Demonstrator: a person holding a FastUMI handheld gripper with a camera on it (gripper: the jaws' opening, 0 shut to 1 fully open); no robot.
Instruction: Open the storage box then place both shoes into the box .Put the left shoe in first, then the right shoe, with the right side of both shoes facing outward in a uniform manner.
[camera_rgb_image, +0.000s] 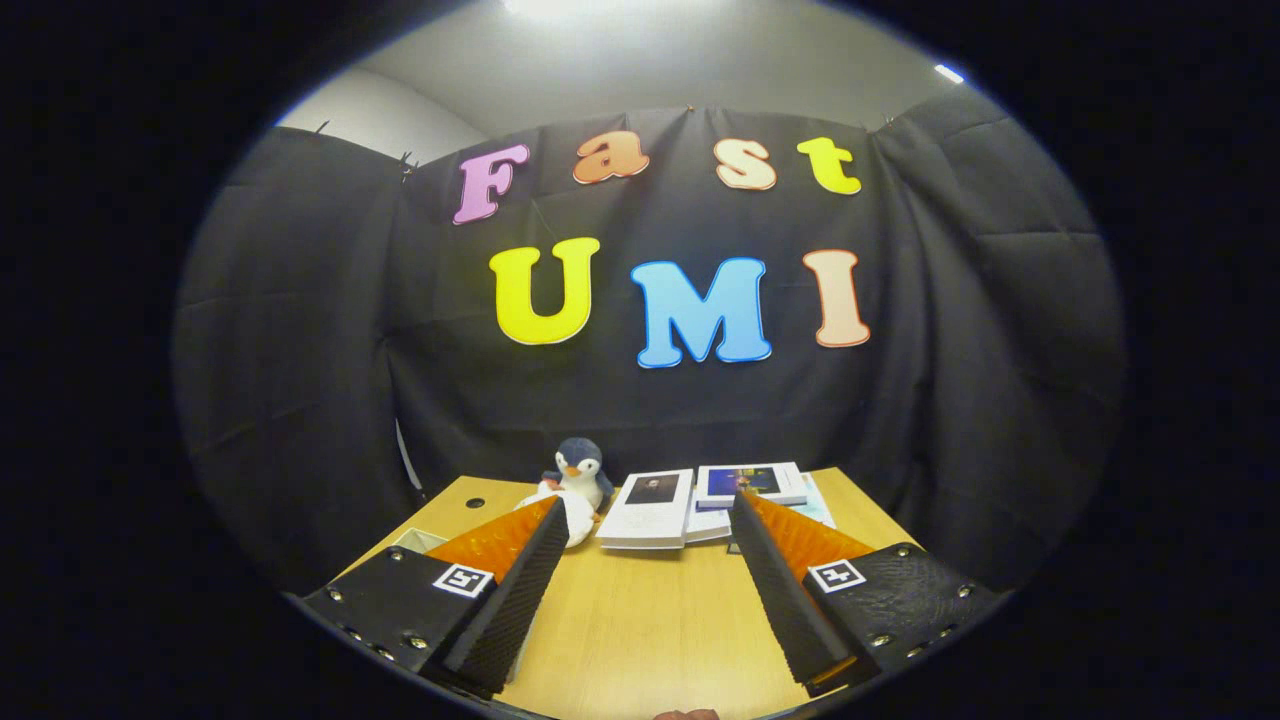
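Black cloth is backing a wooden worktop (640, 620). Tongs (650, 515) are standing spread, pinching nothing, pointing at books (655, 510) and a toy penguin (580, 470) just beyond.

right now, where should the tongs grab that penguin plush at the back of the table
Take the penguin plush around its upright body, below the head, coming straight in from the front along the table. It sits upright and soft, facing this way, so its sides offer the narrowest squeeze. The tongs are open with nothing between them; steer clear of the books close beside it. Its base is partly hidden by one finger.
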